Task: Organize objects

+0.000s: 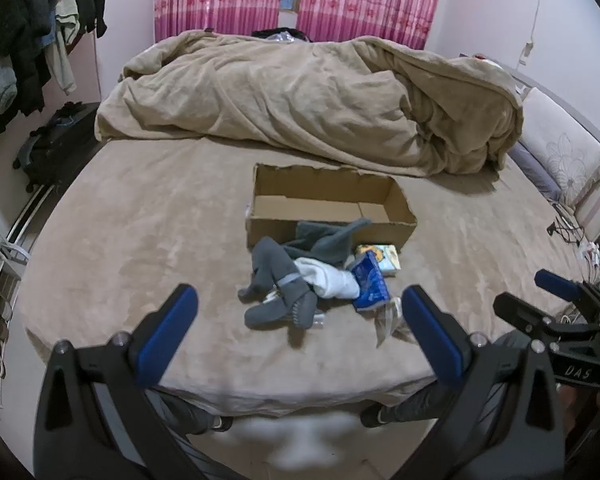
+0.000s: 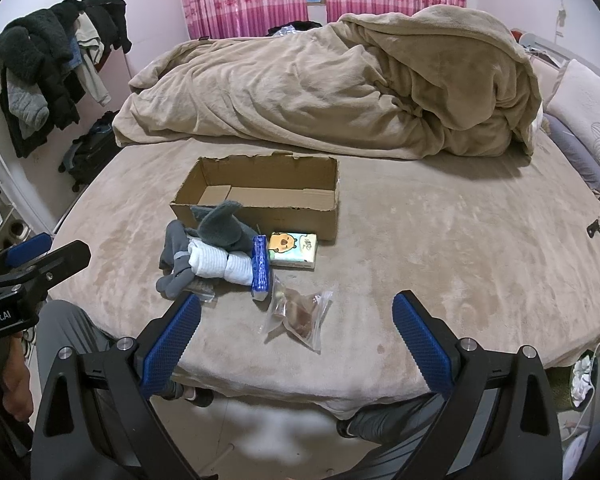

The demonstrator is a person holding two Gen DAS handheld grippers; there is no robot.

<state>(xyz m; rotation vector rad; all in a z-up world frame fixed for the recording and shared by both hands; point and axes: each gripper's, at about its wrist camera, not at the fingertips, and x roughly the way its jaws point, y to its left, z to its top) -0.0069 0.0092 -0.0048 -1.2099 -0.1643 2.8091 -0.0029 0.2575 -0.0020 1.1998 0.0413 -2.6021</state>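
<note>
Socks (image 2: pixel 204 256), a blue pack (image 2: pixel 260 270), tissues (image 2: pixel 294 250) and a snack bag (image 2: pixel 296 316) lay heaped on the bed (image 2: pixel 440 240) before the empty box (image 2: pixel 260 196); nothing seemed sorted yet. Both the left gripper (image 1: pixel 300 320) and right gripper (image 2: pixel 296 328) hung apart, holding nothing.

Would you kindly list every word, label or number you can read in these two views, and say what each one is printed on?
"DAS": white letters on the body of the right gripper, seen in the left wrist view.
"nRobot.AI": cut off at the frame edge, on the body of the left gripper, seen in the right wrist view.
Tissue pack: a dark character beside the cartoon animal, too small to read.
Blue packet: print too blurred to read.
</note>
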